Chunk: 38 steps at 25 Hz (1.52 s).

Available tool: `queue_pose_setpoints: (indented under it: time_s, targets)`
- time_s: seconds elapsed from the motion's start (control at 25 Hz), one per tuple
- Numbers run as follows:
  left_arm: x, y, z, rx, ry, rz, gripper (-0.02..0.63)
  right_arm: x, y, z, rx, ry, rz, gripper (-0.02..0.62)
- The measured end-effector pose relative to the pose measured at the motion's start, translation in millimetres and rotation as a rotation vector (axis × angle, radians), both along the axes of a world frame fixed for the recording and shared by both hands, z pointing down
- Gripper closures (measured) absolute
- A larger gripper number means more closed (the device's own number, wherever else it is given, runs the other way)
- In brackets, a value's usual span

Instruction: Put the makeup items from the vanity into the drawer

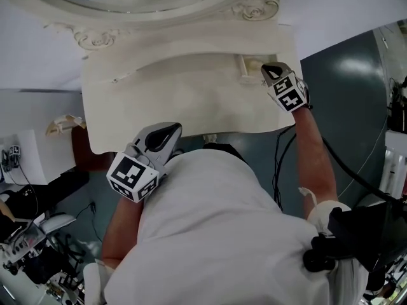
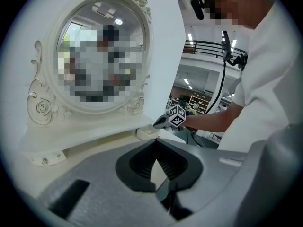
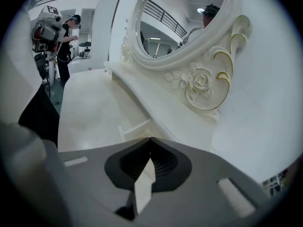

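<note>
Cream-painted and smooth, the vanity top [image 1: 191, 107] lies bare in every view. No makeup items show on it, and I cannot tell whether any lie inside the small drawer [image 1: 249, 67]. That drawer stands pulled a little out from the raised ledge under the mirror [image 1: 159, 8]. It looks light, stiff and slick-faced, so I judge it best moved squarely at its front lip, not pinched by a thin side wall. The right gripper [image 1: 272, 70] hovers just beside the drawer's front, jaws together with nothing between them; whether it touches is unclear. The left gripper [image 1: 166, 132] hangs well apart from the drawer, jaws likewise closed and empty. Only the left gripper view shows the drawer side-on, jutting out with the right gripper at it. The right gripper view alone shows the drawer's rim up close, with the carved rose [image 3: 201, 84] beyond.
</note>
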<state>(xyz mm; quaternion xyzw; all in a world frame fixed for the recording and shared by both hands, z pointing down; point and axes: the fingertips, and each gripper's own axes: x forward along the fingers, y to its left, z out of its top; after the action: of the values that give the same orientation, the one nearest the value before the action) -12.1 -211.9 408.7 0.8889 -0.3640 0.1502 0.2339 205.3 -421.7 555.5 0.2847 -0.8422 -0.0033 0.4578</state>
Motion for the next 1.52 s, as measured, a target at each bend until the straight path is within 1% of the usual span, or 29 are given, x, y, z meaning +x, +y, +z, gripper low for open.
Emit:
queue_pose_setpoints:
  time_s: [0.24, 0.44, 0.76, 0.96, 1.24, 1.52]
  targets:
    - [-15, 15, -7, 0.024, 0.009, 0.058, 0.606, -23, 55, -19, -0.003, -0.092, 0.089, 0.594]
    - [-33, 40, -10, 0.047, 0.013, 0.093, 0.606, -51, 117, -26, -0.007, -0.146, 0.128, 0.594]
    - [-60, 82, -8, 0.063, 0.025, 0.142, 0.606, -99, 207, -33, -0.014, -0.223, 0.141, 0.594]
    - [-75, 112, -7, 0.069, 0.033, 0.175, 0.606, -128, 254, -46, -0.021, -0.272, 0.175, 0.595]
    - [-98, 155, 2, 0.058, 0.039, 0.209, 0.606, -162, 320, -53, -0.032, -0.29, 0.185, 0.595]
    - [-109, 189, 9, 0.053, 0.053, 0.235, 0.606, -197, 373, -57, -0.039, -0.314, 0.16, 0.595]
